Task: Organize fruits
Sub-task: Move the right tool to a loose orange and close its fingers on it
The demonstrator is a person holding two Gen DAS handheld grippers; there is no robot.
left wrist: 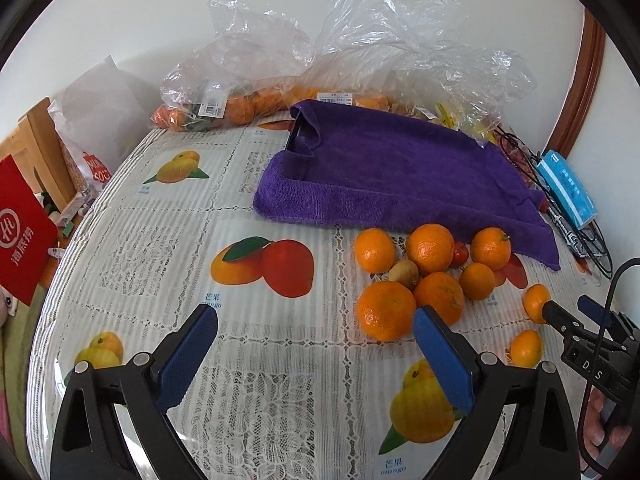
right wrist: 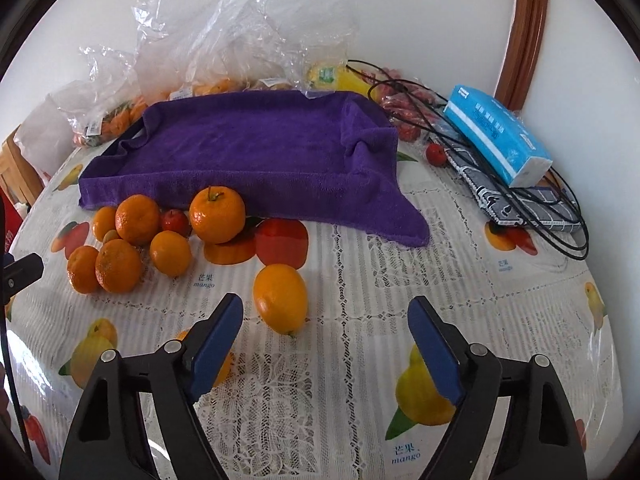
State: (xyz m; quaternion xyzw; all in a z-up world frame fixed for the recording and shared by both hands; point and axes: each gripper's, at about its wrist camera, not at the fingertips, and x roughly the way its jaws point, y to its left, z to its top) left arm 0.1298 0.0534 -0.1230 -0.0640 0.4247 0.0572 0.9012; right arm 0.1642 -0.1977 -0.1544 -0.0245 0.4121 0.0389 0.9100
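Two tongs: left tongs (left wrist: 316,344) and right tongs (right wrist: 326,332) both gape apart, holding nothing.
Oranges (left wrist: 430,248): clustered at 1 o'clock from left tongs.
Towel (right wrist: 256,140): purple, beyond the fruit.

A white tablecloth (right wrist: 360,264) with fruit pictures covers the table. A blue tissue pack (right wrist: 496,136) sits on a patterned pouch (right wrist: 516,204), with black cables (right wrist: 560,236) looped around them. A red bag (left wrist: 24,232) and a wooden chair (left wrist: 36,148) stand at the left.
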